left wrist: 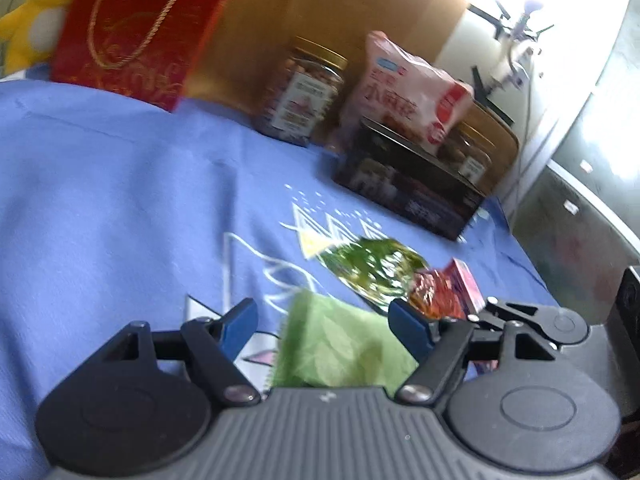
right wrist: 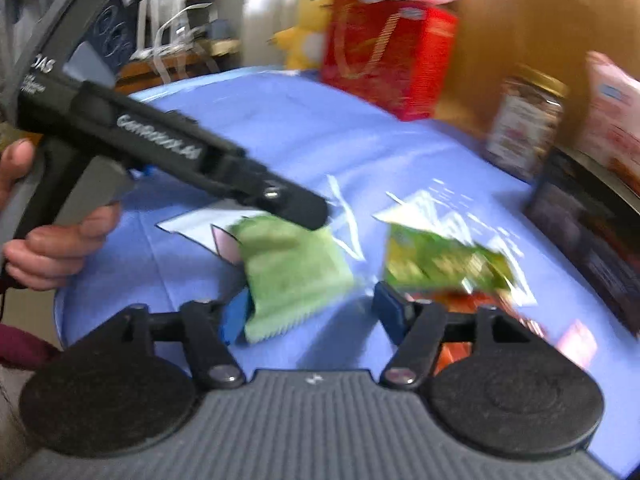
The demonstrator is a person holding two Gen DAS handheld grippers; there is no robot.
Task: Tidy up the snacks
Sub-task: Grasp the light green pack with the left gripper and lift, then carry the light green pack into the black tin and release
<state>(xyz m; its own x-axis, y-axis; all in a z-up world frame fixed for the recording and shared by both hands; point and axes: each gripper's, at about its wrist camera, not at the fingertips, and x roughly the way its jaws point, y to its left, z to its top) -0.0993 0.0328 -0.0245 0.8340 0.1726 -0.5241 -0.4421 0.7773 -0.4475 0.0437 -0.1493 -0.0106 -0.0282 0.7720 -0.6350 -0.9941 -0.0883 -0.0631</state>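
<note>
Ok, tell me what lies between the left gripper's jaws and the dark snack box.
In the left wrist view, past the left gripper: pale green packet, shiny green packet, then bare blue cloth up to the dark box.

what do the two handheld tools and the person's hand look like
Both tools, left and right, have black linkage arms, blue finger pads, round black discs and a ribbed grey base. Seen from the right wrist view, the left tool's black pistol-grip body carries white lettering. The bare hand holds it.
</note>
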